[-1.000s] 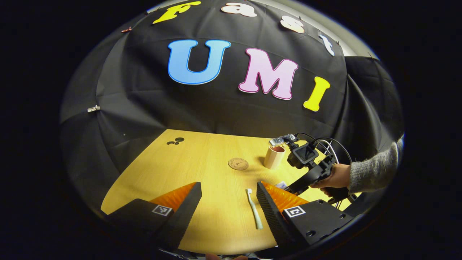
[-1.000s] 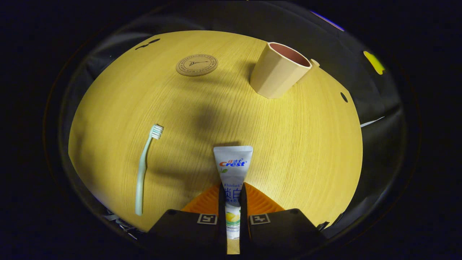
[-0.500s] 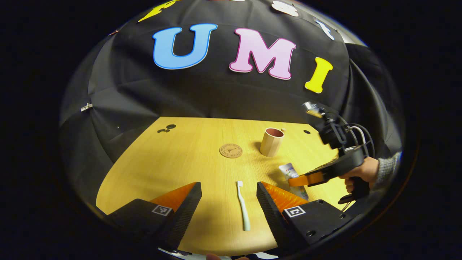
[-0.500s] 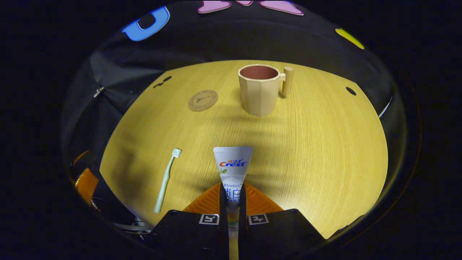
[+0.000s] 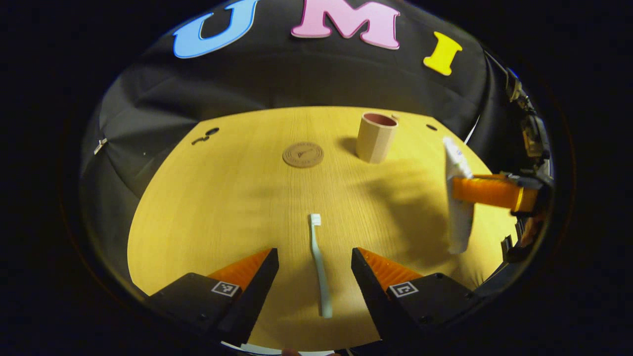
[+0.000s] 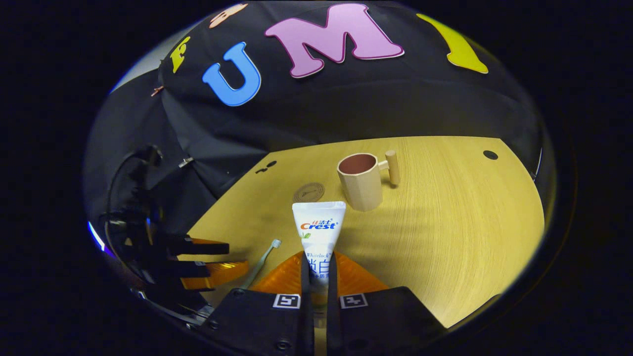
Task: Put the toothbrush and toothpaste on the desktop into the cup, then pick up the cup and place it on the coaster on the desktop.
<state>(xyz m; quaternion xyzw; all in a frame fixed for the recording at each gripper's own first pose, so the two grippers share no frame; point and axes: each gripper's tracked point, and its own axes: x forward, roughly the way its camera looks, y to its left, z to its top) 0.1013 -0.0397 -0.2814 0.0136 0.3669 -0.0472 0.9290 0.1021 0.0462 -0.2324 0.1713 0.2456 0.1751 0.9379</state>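
A pale green toothbrush point(image 5: 318, 266) lies flat on the wooden desktop point(image 5: 237, 198), head pointing away, between the spread fingers of my open left gripper point(image 5: 315, 264). My right gripper point(image 6: 316, 277) is shut on a white toothpaste tube point(image 6: 318, 232) and holds it lifted off the desk; in the left gripper view the tube point(image 5: 457, 198) hangs at the right, clamped in the right gripper point(image 5: 487, 192). A beige cup point(image 5: 376, 137) with a handle stands upright at the far side, also the cup point(image 6: 361, 182). The round coaster point(image 5: 303, 154) lies left of it.
Black cloth walls close the booth behind and beside the desk. Small dark holes point(image 5: 205, 136) mark the desk's far left, one more hole point(image 6: 490, 155) the far right. The left gripper point(image 6: 198, 262) shows low at the left of the right gripper view.
My right gripper has lifted the toothpaste off the desk and tilted up. My left gripper has come lower and closer over the toothbrush, now between its fingers.
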